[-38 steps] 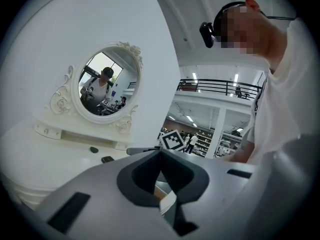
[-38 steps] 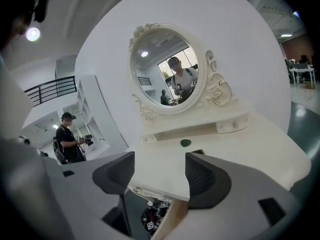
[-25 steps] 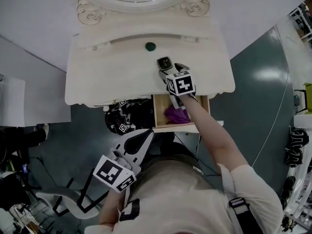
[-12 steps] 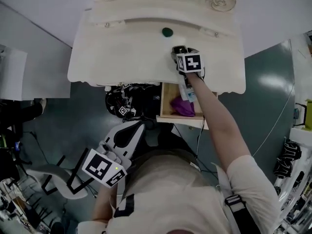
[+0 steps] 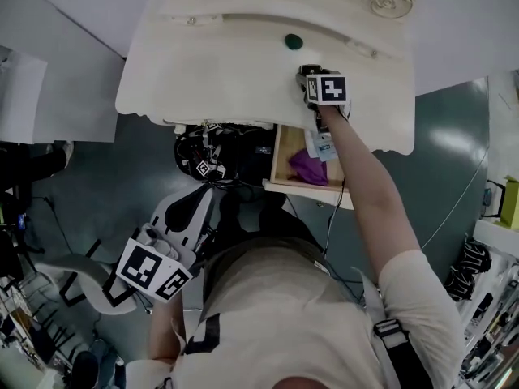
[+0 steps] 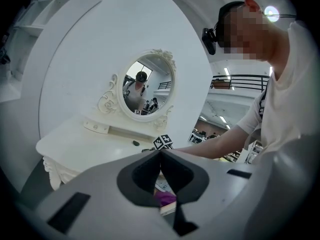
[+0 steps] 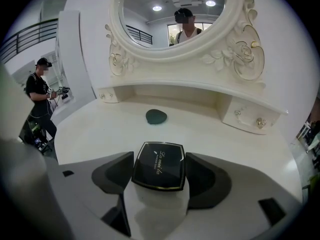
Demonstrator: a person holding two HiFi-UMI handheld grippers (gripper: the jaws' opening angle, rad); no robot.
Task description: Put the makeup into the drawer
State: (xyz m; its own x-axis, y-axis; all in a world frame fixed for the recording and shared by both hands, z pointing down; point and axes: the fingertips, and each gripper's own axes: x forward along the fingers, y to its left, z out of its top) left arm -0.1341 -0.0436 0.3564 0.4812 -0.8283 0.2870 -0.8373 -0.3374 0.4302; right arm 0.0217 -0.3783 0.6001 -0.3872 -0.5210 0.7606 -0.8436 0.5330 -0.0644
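Note:
A black square compact (image 7: pixel 158 172) lies on the white vanity top (image 7: pixel 90 134), between the jaws of my right gripper (image 7: pixel 158 176). Both jaws press against its sides. In the head view the right gripper (image 5: pixel 312 78) is at the table's right part, over the compact (image 5: pixel 307 72). A dark green oval piece (image 7: pixel 156 116) sits farther back, also seen from above (image 5: pixel 293 41). Below the table's front edge the wooden drawer (image 5: pixel 281 154) stands open, holding a purple item (image 5: pixel 309 167) and a small packet. My left gripper (image 5: pixel 204 203) hangs low by my body, shut on nothing.
An ornate oval mirror (image 7: pixel 170 14) rises at the back of the vanity, with small knobbed drawers (image 7: pixel 250 118) to its right. Black cables and gear (image 5: pixel 215 156) fill the space under the table, left of the drawer. A person (image 7: pixel 41 99) stands far left.
The head camera has shifted, so the vanity sits higher in view. My right gripper stays on the compact at the same spot on the top. The left gripper stays low.

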